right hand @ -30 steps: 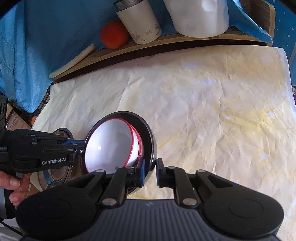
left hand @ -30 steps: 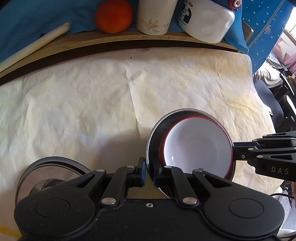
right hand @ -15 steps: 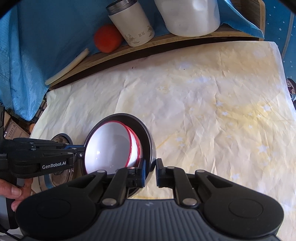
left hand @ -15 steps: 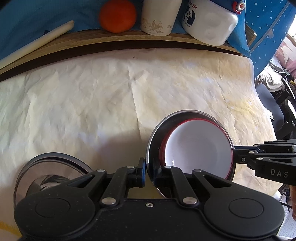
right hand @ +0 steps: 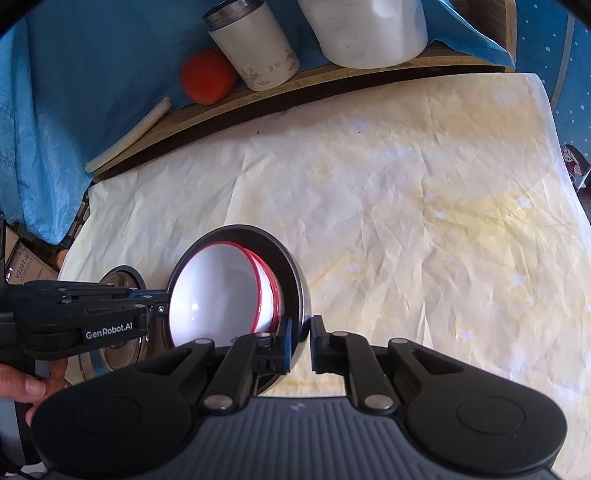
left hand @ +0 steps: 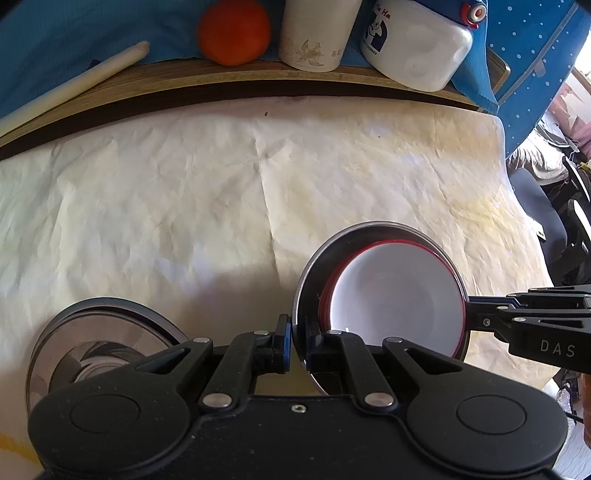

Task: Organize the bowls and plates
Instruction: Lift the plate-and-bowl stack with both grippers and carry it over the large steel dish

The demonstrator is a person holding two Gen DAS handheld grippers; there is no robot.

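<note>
Together, both grippers held one steel bowl [left hand: 314, 258] above the cream-covered tabletop [left hand: 184, 206], each pinching its rim from an opposite side. Seen from the left wrist, the left gripper [left hand: 297, 341] had its fingers clenched on the bowl's near-left rim, one finger outside the wall and one inside. The right gripper [right hand: 301, 341] gripped the rim the same way in its own view, its left finger inside the bowl and its right finger outside; from the left wrist it reached in from the right edge of the picture [left hand: 476, 317].

Nested inside the steel bowl sat white bowls with red rims [left hand: 399, 295], at least two, the upper one tilted against the lower. The steel bowl itself looked tilted in both views, its mouth turned toward the left gripper's side.

To the left, on the tabletop, stood a separate steel dish [left hand: 99, 332], close beside the held bowl but not touching it as far as could be told.

Along the far edge ran a wooden board [left hand: 147, 88] carrying an orange fruit [left hand: 234, 31], a white canister [left hand: 317, 33], a white plastic jug [left hand: 417, 48] and a pale stick [left hand: 74, 88], with blue cloth [right hand: 92, 74] behind. A person's fingers [right hand: 33, 386] wrapped the left gripper's handle in the right wrist view.
</note>
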